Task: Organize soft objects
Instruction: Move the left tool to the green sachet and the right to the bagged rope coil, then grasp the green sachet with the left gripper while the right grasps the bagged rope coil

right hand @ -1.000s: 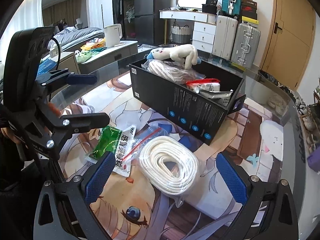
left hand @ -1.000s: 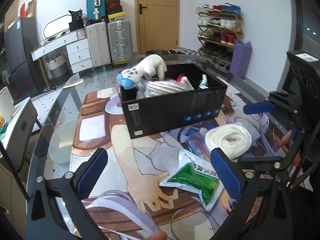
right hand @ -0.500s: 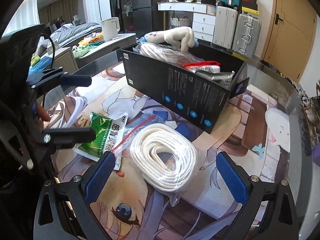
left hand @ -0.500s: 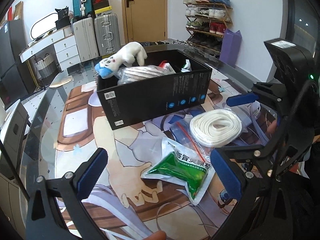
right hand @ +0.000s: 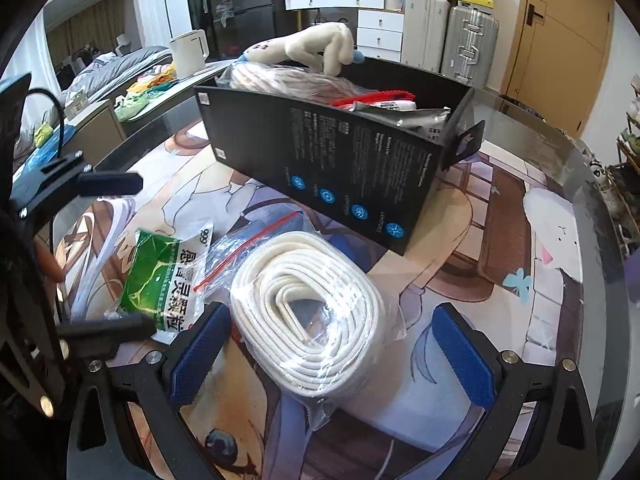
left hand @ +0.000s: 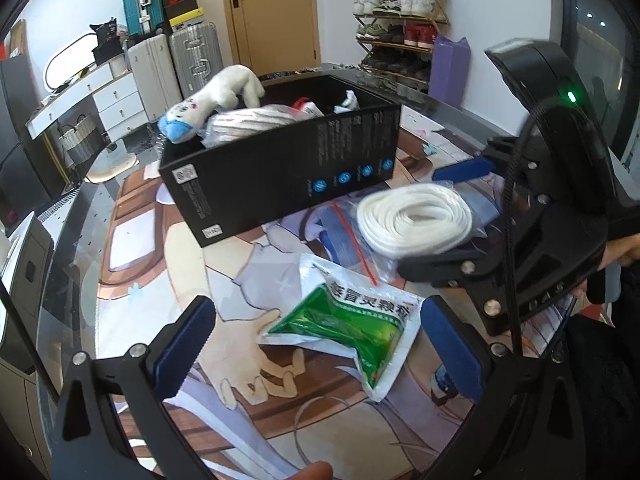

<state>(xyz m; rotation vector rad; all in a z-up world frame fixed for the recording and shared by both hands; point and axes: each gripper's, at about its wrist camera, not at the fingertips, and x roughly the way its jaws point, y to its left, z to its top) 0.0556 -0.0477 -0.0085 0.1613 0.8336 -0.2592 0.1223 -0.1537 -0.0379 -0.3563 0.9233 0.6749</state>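
A black box [left hand: 280, 176] [right hand: 340, 168] stands on the printed mat and holds a white plush toy [left hand: 224, 96] [right hand: 304, 46], a bagged rope and some packets. A bagged coil of white rope [left hand: 412, 218] [right hand: 308, 316] lies on the mat in front of it. A green-and-white sachet [left hand: 344, 320] [right hand: 160, 280] lies beside the coil. My left gripper [left hand: 316, 352] is open, its jaws either side of the sachet. My right gripper [right hand: 330, 358] is open, its jaws straddling the near part of the coil. The right gripper's body shows in the left wrist view [left hand: 532, 216].
The glass table edge [right hand: 592, 184] curves round at the right. Suitcases [left hand: 176, 64], a white dresser [left hand: 96, 92] and a shoe rack [left hand: 400, 28] stand beyond the table. A kettle [right hand: 188, 54] sits on a side counter.
Both grippers have moved forward and down. The sachet now lies between the left jaws and the coil between the right jaws. Both stay open.
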